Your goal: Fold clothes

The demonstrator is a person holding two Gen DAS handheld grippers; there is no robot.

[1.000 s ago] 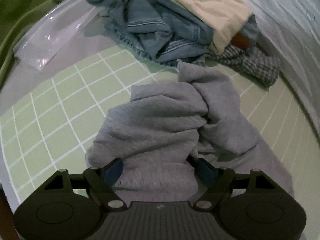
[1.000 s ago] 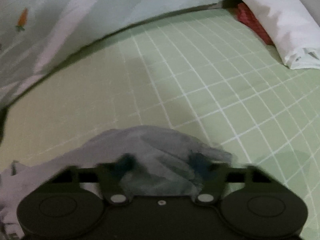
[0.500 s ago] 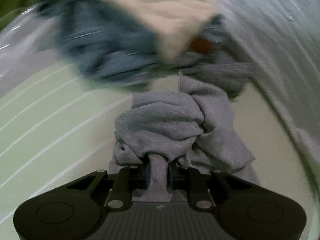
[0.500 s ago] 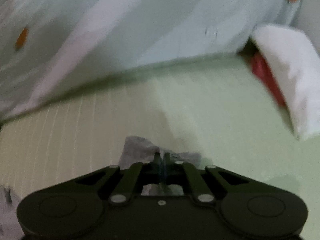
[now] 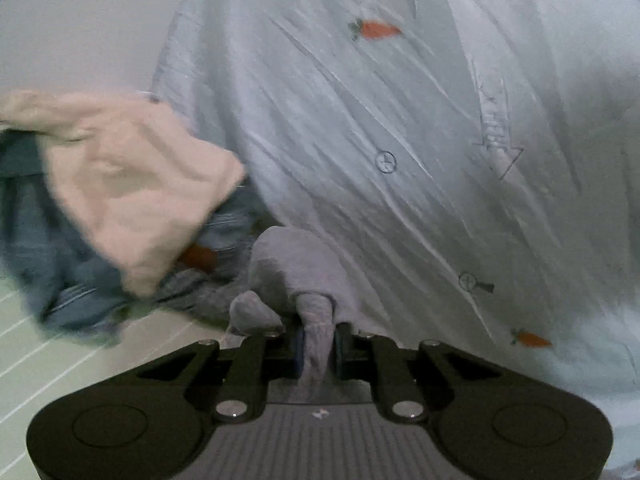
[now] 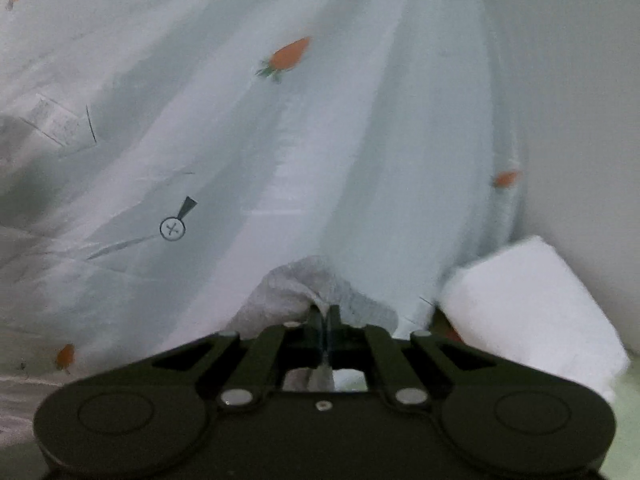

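Note:
My left gripper (image 5: 318, 346) is shut on a bunched fold of the grey garment (image 5: 294, 276), which rises in a lump just ahead of the fingers. My right gripper (image 6: 324, 332) is shut on another part of the same grey garment (image 6: 296, 288). Both views are tilted up off the mat, so the rest of the garment is hidden below the grippers.
A pile of blue denim clothes (image 5: 52, 280) with a cream garment (image 5: 132, 196) on top lies at the left. A pale blue carrot-print sheet (image 5: 400, 140) fills the background. A folded white cloth (image 6: 536, 308) lies at the right, on the green grid mat (image 5: 72, 352).
Both grippers went from open to shut on the grey garment and lifted it. Both views swung up from the mat toward the carrot-print sheet.

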